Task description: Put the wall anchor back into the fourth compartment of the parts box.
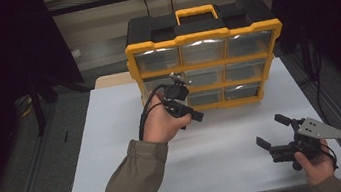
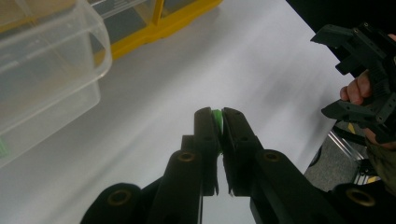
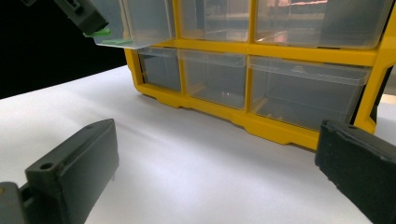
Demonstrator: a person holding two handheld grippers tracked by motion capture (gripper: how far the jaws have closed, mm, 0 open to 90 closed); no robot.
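The left tongs [image 2: 218, 122] are clenched on a small green piece [image 2: 216, 116], held above the white desk [image 1: 113, 134] just in front of the yellow organizer [image 1: 207, 65]. Only a sliver of the piece shows between the jaws, so its shape cannot be made out. In the left gripper view, a pulled-out clear drawer [image 2: 46, 70] is cut off at the frame edge. The right tongs [image 1: 269, 132] hang released and empty over the desk's near right part, well apart from the organizer. No readable writing or brand shows on the organizer; its drawers' contents are too dim to tell.
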